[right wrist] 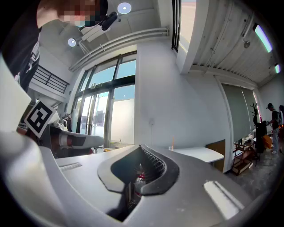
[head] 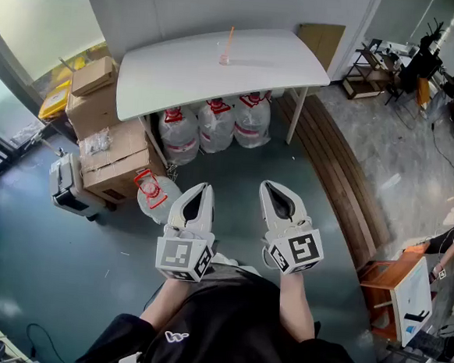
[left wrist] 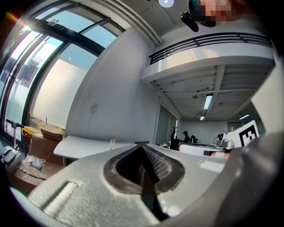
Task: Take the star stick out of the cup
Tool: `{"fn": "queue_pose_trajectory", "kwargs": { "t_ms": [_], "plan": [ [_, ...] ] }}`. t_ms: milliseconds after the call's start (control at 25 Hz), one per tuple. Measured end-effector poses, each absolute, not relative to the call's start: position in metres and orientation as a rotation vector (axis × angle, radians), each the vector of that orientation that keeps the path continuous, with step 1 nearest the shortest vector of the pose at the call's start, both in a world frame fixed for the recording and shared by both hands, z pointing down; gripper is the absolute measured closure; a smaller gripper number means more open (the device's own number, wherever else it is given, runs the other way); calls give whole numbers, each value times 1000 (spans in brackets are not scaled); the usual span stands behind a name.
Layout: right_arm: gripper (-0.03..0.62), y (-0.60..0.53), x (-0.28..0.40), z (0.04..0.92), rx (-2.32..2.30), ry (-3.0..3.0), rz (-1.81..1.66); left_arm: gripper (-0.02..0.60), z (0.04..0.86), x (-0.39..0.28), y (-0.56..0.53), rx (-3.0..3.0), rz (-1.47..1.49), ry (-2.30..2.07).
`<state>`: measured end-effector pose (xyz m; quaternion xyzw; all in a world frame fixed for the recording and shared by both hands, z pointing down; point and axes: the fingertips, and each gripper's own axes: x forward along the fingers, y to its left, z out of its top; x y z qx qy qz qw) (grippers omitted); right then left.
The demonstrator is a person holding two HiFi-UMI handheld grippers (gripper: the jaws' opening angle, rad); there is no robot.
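Head view: left gripper (head: 208,188), right gripper (head: 268,185) closed empty, lower centre; water jugs (head: 216,126) under top-centre table (head: 173,75); cup (head: 224,57) apparently holds star stick (head: 229,37).

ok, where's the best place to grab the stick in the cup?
Probably the bare upper length of the stick, above the rim of the cup. It stands nearly upright, so pinch it from the front edge of the table, then lift straight up. The star is too small to make out.

Left claw (head: 205,188) closed, right claw (head: 268,186) closed, side by side, both empty
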<state>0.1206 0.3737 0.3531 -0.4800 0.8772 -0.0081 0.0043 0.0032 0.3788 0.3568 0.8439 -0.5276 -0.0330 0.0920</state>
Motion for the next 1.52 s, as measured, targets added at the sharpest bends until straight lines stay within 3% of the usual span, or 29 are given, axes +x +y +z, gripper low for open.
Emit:
{"fn": "queue_pose_trajectory", "kwargs": {
  "t_ms": [1520],
  "plan": [
    [588,357,181,334,-1540,2639,84,580,328,36,367,2587,-184,-1604]
  ]
}}
